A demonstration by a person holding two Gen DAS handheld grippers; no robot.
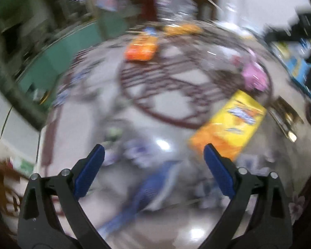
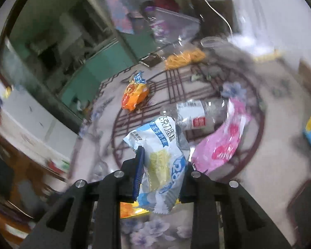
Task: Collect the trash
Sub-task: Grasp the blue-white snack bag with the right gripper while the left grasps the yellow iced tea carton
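1. Your right gripper (image 2: 161, 166) pinched one blue-and-white wrapper (image 2: 161, 157) — it was lifted near the camera.
2. Your left gripper (image 1: 153, 153) stood wide, empty.
3. Orange bag (image 2: 134, 95) far left, pink bag (image 2: 221, 143) right — both left on the table (image 2: 269, 166).

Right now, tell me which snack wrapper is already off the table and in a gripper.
The white-and-blue wrapper, pinched in the right gripper. The orange wrapper and pink wrapper lie loose on the patterned table; the left gripper is open and empty.

Glossy patterned tabletop (image 2: 259, 166), green cabinet (image 2: 83, 70), pale wall (image 2: 269, 10), reflected lamp glare
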